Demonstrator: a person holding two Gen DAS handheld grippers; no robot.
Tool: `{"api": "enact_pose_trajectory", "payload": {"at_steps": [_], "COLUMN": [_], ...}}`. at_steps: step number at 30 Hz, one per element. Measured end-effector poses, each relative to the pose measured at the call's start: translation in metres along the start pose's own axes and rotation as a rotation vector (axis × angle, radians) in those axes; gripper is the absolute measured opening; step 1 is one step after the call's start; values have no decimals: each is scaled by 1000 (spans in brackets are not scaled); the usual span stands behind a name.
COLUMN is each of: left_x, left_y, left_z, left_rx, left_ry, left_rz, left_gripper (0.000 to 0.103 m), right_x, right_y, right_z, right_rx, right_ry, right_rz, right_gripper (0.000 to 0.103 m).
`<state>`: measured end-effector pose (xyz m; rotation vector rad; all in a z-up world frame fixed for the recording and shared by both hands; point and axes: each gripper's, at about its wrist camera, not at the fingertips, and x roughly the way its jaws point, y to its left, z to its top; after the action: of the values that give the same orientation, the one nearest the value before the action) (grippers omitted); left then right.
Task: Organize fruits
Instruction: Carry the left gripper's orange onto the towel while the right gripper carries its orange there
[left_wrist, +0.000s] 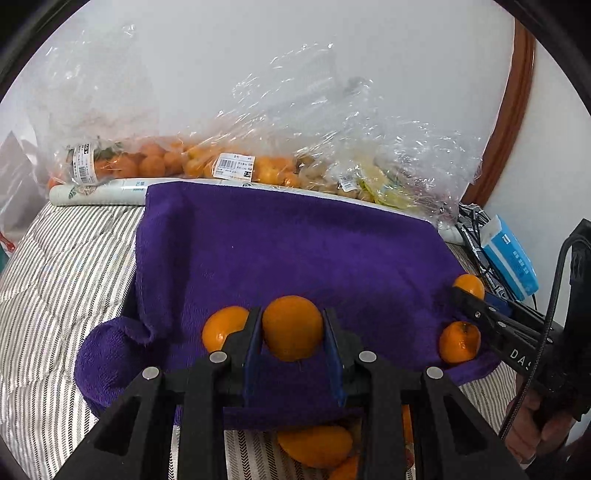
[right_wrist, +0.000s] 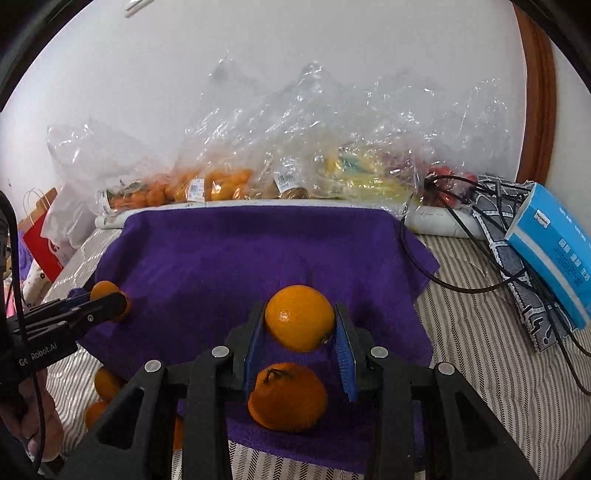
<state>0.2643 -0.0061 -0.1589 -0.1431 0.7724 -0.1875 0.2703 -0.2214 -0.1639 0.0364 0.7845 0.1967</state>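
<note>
A purple towel (left_wrist: 295, 240) (right_wrist: 240, 251) is spread over striped bedding. My left gripper (left_wrist: 292, 314) is shut on an orange (left_wrist: 291, 328) just above the towel's near part. A second orange (left_wrist: 223, 328) lies on the towel against its left finger. My right gripper (right_wrist: 300, 308) is shut on another orange (right_wrist: 299, 317), and a stemmed orange (right_wrist: 288, 397) rests on the towel beneath it. Each gripper also shows in the other's view: the right gripper (left_wrist: 458, 295) at the towel's right edge, the left gripper (right_wrist: 118, 301) at its left edge.
Clear plastic bags of fruit (left_wrist: 166, 162) (right_wrist: 221, 184) line the wall behind the towel. A blue tissue pack (right_wrist: 554, 251) and black cables (right_wrist: 461, 229) lie to the right. Loose oranges (left_wrist: 314, 445) (right_wrist: 105, 382) sit on the striped bedding (left_wrist: 55, 277) off the towel's near edge.
</note>
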Motion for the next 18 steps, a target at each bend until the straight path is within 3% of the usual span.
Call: {"api": "enact_pose_trajectory", "payload": {"at_steps": [18], "left_x": [18], "left_y": [1], "left_z": [-5], "left_rx": [3], "left_ry": [64], "left_rz": [21], "left_gripper": [30], "right_x": [10], "right_y": [-4], "right_z": [-3], "right_rx": [17], "right_ry": [36], "right_rz": [-12], "right_gripper": [36]}}
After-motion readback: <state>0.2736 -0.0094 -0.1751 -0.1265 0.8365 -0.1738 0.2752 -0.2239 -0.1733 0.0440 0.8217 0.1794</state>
